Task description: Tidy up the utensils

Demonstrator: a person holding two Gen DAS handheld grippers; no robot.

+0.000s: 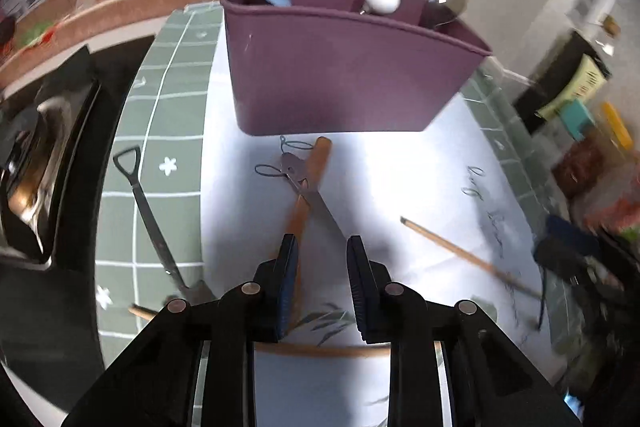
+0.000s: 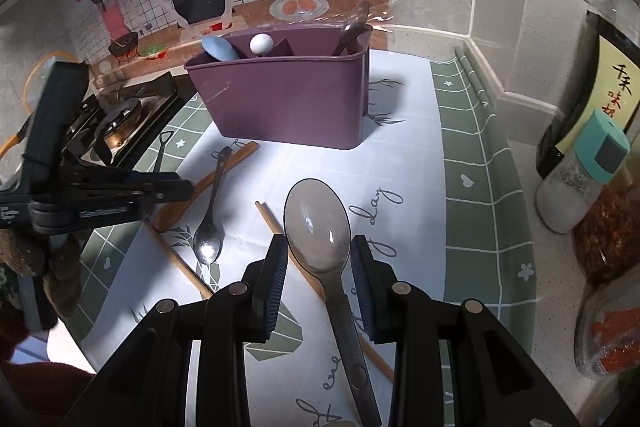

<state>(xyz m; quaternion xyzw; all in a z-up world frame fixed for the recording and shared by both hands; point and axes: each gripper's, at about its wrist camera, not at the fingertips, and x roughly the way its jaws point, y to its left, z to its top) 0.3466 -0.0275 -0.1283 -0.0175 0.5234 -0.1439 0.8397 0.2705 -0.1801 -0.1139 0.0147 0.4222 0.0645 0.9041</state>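
Two grippers share your work surface, a white printed mat over green checked cloth. Your right gripper has its ribbed pads closed on the handle of a translucent grey plastic spoon, bowl pointing toward the purple caddy. Your left gripper hovers above a wooden spoon crossed by a metal spoon; its fingers stand a little apart, with nothing visibly pinched between them. Loose wooden chopsticks lie scattered on the mat, and a small shovel-handled metal spoon rests on the cloth beside a gas stove. The caddy's compartments already hold a pale blue spoon, a white ball-topped utensil and another smoky plastic spoon. Jars and bottles crowd your right edge.
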